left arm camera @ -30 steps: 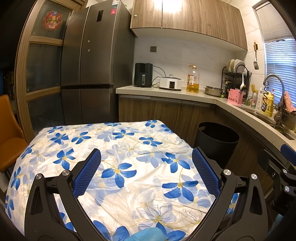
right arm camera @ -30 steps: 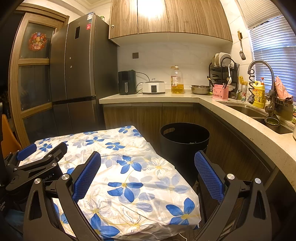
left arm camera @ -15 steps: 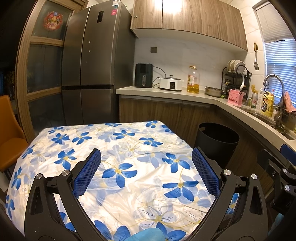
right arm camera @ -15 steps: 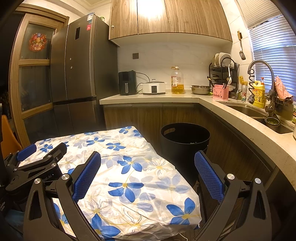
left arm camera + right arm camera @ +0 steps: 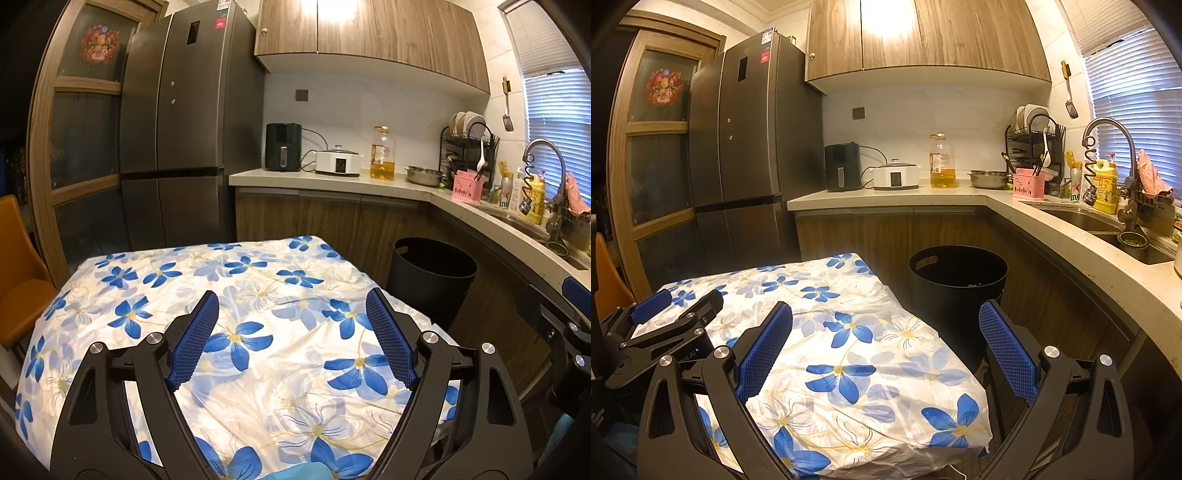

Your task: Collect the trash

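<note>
A black trash bin (image 5: 432, 273) (image 5: 956, 280) stands on the floor between the table and the counter cabinets; small bits show inside it in the right wrist view. My left gripper (image 5: 291, 295) hovers over the flowered tablecloth (image 5: 258, 332), its jaws closing with nothing between them. My right gripper (image 5: 885, 306) is open and empty over the table's right corner, the bin just beyond it. The left gripper (image 5: 683, 299) also shows at the left of the right wrist view. No loose trash is visible on the cloth.
The white cloth with blue flowers (image 5: 849, 332) covers the whole table. A fridge (image 5: 184, 129) stands behind, an orange chair (image 5: 18, 277) at left. The L-shaped counter (image 5: 1052, 221) carries appliances, an oil bottle, a dish rack and a sink.
The left gripper's jaws have drawn a little closer together. Neither hand has moved, and the right gripper looks the same.
</note>
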`<state>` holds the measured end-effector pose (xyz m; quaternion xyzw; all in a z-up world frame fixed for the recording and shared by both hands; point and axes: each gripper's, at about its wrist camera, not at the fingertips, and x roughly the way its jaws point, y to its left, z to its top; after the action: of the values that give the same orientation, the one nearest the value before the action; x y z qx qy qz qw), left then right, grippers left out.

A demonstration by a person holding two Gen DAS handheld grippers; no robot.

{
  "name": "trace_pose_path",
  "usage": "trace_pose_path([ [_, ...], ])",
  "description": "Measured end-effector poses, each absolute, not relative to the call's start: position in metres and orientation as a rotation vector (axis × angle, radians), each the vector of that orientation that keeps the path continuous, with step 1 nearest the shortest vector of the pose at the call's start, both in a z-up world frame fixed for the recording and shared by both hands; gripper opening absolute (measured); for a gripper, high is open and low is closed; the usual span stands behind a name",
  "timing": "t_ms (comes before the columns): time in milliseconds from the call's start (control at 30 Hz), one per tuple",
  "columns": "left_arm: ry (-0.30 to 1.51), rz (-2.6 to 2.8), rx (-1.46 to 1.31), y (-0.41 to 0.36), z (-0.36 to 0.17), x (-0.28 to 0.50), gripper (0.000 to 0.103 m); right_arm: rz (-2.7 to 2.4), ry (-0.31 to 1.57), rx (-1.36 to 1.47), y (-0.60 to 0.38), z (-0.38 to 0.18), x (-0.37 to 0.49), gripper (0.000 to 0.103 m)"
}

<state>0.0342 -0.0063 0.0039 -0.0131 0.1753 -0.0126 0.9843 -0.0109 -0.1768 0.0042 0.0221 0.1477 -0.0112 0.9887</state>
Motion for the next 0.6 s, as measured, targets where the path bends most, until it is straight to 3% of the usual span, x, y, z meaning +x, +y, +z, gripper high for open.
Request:
trace_pose_path([
  [600,0.357,-0.029,-0.024,-0.0079,0.0025,0.0333,0.080,-0.021,0.296,0.050,-0.1783,0.0052,-0.0114,0.097],
])
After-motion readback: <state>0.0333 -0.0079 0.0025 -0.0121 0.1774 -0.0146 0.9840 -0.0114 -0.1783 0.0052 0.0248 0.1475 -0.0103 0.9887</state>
